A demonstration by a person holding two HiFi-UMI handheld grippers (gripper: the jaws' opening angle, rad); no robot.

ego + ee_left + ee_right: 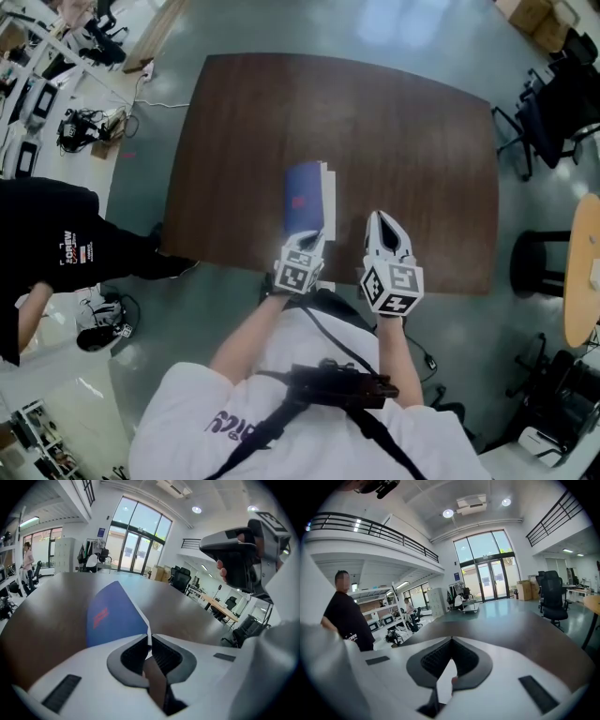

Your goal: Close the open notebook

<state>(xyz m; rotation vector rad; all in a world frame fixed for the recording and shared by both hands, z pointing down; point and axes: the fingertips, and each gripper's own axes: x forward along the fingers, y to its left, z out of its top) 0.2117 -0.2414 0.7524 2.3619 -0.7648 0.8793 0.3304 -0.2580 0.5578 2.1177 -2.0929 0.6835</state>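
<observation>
The blue notebook (305, 199) lies on the brown table (412, 131), close to the edge where the person stands. White pages show along its right side. The left gripper (310, 240) is at the near end of the notebook. Its 2 jaws are squeezed tight on the thin edge of the blue cover, and in the left gripper view the cover (110, 616) slants up from the table. The right gripper (382, 221) is just beside the notebook and does not touch it. Its 2 jaws are pressed together with nothing in them.
</observation>
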